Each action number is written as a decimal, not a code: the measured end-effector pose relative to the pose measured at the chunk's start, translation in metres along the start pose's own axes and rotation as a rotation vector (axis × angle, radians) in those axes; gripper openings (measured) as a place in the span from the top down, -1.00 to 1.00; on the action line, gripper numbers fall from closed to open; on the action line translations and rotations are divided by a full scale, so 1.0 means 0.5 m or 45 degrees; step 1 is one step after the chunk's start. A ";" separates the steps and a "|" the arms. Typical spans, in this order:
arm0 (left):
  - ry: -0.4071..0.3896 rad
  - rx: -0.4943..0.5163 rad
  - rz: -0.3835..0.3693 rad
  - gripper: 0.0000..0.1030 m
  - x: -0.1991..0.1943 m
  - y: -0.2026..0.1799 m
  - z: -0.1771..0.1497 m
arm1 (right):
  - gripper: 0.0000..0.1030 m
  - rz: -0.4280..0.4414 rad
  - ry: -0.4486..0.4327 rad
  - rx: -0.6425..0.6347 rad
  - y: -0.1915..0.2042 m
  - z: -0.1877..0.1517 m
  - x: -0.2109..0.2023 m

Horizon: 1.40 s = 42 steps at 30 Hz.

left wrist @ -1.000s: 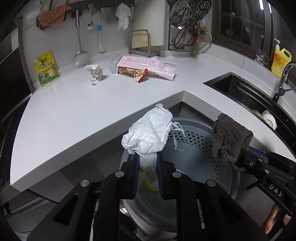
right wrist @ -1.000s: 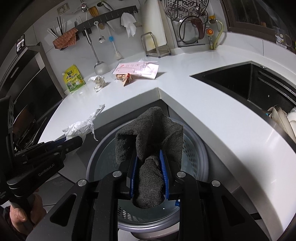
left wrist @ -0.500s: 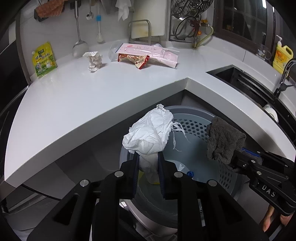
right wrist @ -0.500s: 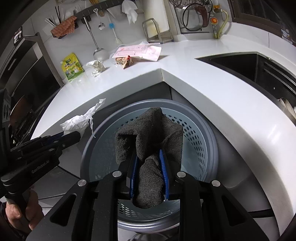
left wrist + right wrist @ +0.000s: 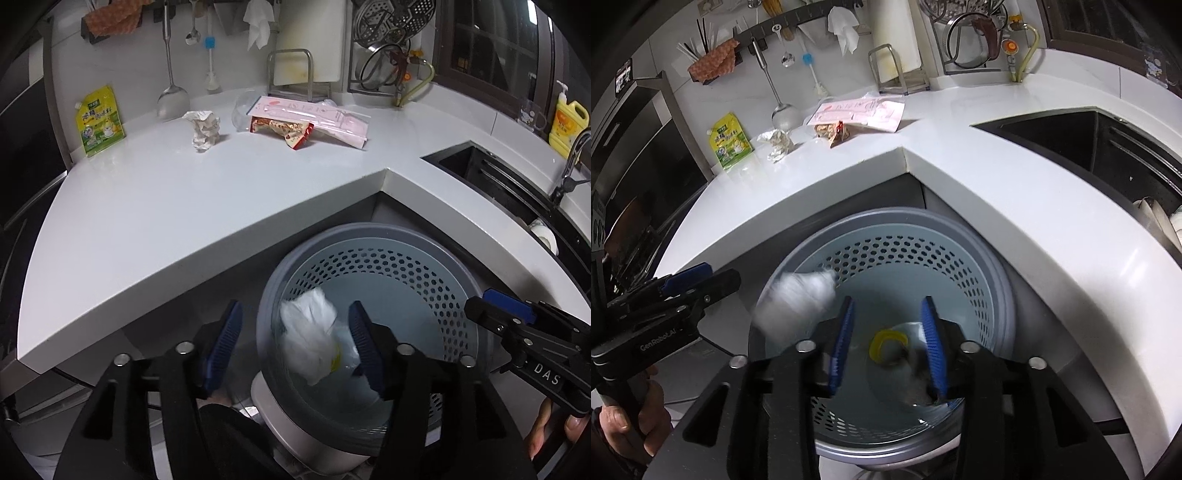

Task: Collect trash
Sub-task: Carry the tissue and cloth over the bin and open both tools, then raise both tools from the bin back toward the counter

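Both grippers hang over a grey perforated bin (image 5: 369, 230) (image 5: 1004, 295) under the counter corner. The jaws of my left gripper (image 5: 293, 347) are opening, and a crumpled white paper (image 5: 308, 339) drops free between them into the bin. It shows as a white blur (image 5: 798, 299) in the right wrist view. The jaws of my right gripper (image 5: 888, 343) are opening too. A dark grey cloth (image 5: 918, 384) falls blurred by its right finger, not pressed by the pads. A yellow scrap (image 5: 886, 345) lies on the bin floor.
On the white counter (image 5: 184, 206) lie a crumpled paper ball (image 5: 203, 129), a red snack wrapper (image 5: 284, 131), a pink plastic bag (image 5: 314, 112) and a yellow-green pouch (image 5: 98, 122). A black sink (image 5: 498, 177) is at the right. Utensils hang on the back wall.
Both grippers went from shut to open. The white paper left the left fingers and the grey cloth left the right fingers; both are dropping into the bin.
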<state>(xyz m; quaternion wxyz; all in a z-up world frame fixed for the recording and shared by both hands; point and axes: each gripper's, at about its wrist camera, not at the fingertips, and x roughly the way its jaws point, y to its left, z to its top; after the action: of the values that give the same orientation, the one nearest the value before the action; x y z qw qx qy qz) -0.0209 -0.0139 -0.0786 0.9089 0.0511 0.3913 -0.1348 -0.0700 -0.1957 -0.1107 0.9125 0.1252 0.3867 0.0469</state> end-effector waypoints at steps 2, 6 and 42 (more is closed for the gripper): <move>-0.020 -0.007 0.005 -0.31 -0.007 0.003 0.001 | 0.08 -0.001 -0.011 0.000 -0.001 0.000 -0.006; -0.032 -0.014 -0.017 -0.41 -0.016 0.009 0.006 | 0.01 0.010 -0.019 0.010 -0.001 0.003 -0.010; -0.273 -0.169 0.110 -0.87 0.005 0.155 0.205 | -0.34 0.018 -0.223 -0.212 0.065 0.250 0.055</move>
<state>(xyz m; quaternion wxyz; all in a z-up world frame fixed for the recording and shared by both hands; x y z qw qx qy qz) 0.0742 0.0398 -0.0108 0.9519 -0.0069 0.2974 -0.0740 0.0391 -0.1831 -0.0375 0.9496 0.0553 0.2995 0.0743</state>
